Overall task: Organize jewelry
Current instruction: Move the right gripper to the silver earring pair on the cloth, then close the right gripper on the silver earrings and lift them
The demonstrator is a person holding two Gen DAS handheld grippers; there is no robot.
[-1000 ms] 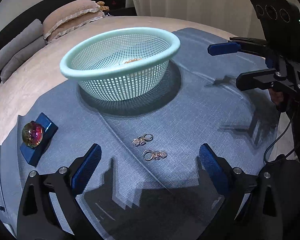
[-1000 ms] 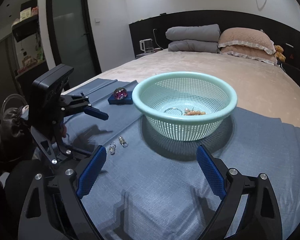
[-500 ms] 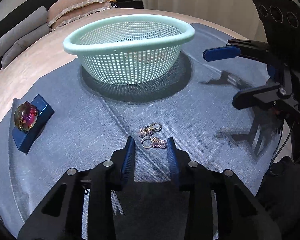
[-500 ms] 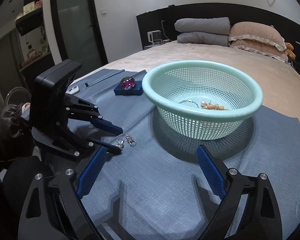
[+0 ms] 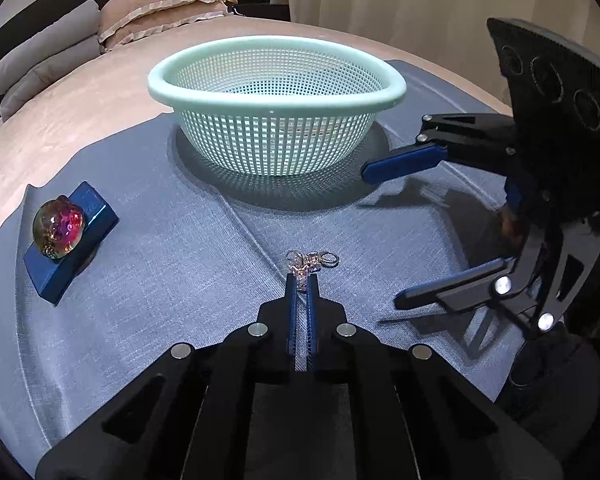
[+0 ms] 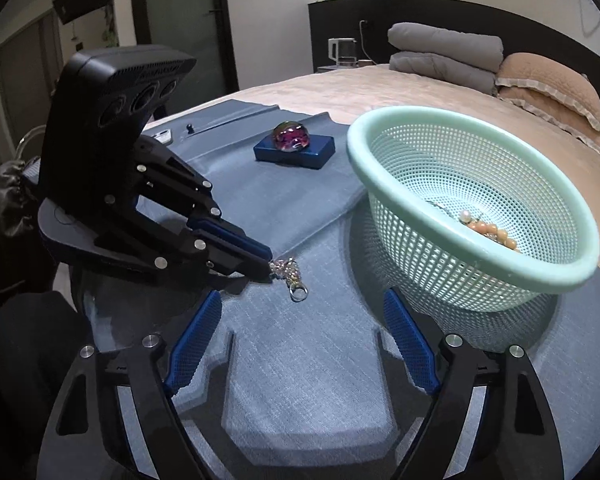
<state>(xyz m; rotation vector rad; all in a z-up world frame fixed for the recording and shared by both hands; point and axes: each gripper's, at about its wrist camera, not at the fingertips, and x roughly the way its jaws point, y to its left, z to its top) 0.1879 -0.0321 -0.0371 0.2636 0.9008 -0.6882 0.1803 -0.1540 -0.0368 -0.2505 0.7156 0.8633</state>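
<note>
While left gripper (image 5: 301, 280) is pinched shut on the earrings (image 5: 311, 261), just in front of the basket (image 5: 276, 80), only an edge looks caught.
Risk: one slips or snags cloth (image 5: 180, 264) on lift; right gripper (image 6: 300, 344) closing, nothing in it. Count: 2 earrings, 1 basket w/ beads (image 6: 490, 232), 1 blue box (image 5: 70, 242), 2 grippers.

text: none legible | labels: none | brands: none | numbers: none | signs: none
</note>
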